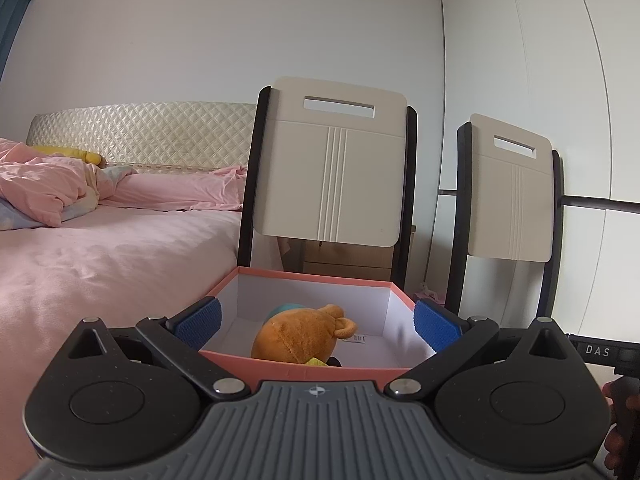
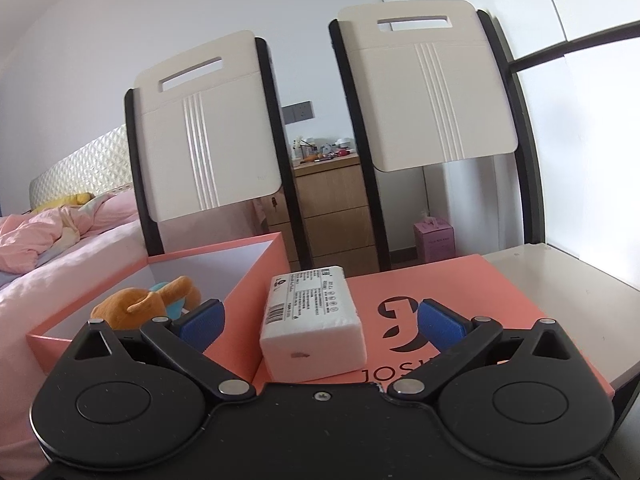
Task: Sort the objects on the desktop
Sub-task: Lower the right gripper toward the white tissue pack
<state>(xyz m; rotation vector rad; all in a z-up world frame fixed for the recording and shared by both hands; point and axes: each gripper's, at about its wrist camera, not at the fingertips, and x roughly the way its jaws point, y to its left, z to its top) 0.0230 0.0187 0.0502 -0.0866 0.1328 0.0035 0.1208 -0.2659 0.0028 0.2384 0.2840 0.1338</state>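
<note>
An orange plush toy (image 1: pixel 298 336) with a teal part lies inside an open salmon-pink box (image 1: pixel 312 278) with a white lining. My left gripper (image 1: pixel 316 326) is open and empty, just above the box's near wall, over the toy. In the right wrist view the same toy (image 2: pixel 132 304) lies in the box (image 2: pixel 216 250) at the left. A white tissue pack (image 2: pixel 314 322) with a printed label lies on the salmon box lid (image 2: pixel 460 284). My right gripper (image 2: pixel 320 326) is open, its blue pads (image 2: pixel 202 322) on either side of the pack, not touching it.
Two folding chairs (image 2: pixel 204 132) with cream backs stand behind the box and lid. A bed with pink bedding (image 1: pixel 92 248) is at the left. A wooden drawer unit (image 2: pixel 332 208) and a small pink box (image 2: pixel 434 242) stand by the wall. A cream tabletop (image 2: pixel 568 276) shows at the right.
</note>
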